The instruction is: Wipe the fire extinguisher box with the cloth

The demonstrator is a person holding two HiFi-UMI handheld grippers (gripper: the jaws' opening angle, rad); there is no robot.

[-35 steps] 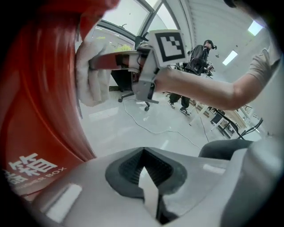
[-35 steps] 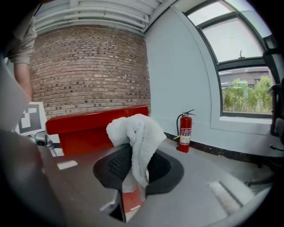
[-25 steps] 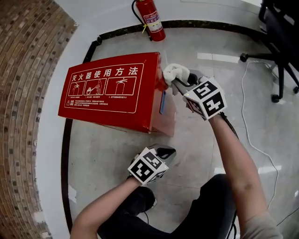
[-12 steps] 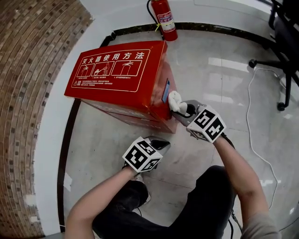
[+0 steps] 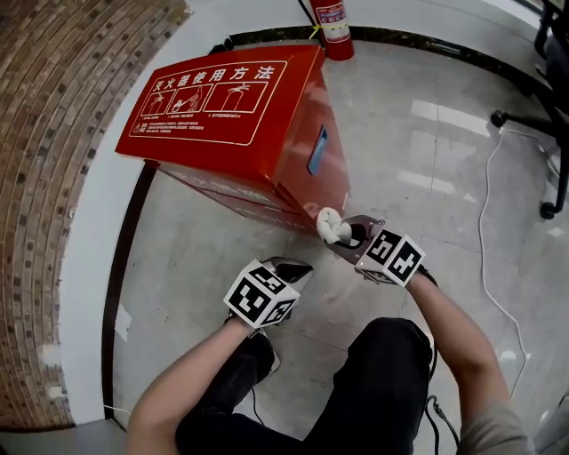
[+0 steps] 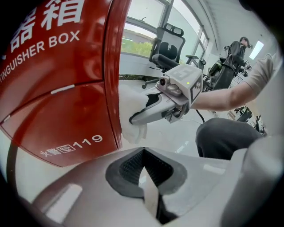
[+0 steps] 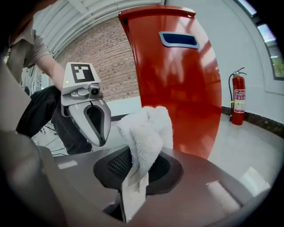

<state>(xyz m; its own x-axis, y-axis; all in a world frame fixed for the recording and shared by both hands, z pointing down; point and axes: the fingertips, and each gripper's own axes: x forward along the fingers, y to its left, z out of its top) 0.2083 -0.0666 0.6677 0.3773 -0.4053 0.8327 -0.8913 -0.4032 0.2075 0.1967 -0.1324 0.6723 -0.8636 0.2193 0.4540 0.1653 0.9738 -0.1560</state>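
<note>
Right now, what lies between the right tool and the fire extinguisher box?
Only the white cloth, clamped in the right tool and bunched at the lower side of the red box. The head view and left gripper view both show it.

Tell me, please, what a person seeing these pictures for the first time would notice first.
The big red fire extinguisher box, standing beside the brick wall, draws the eye first. Next comes the white cloth pinched in the right tool, at the low near corner of the box. A red fire extinguisher stands behind the box.
</note>
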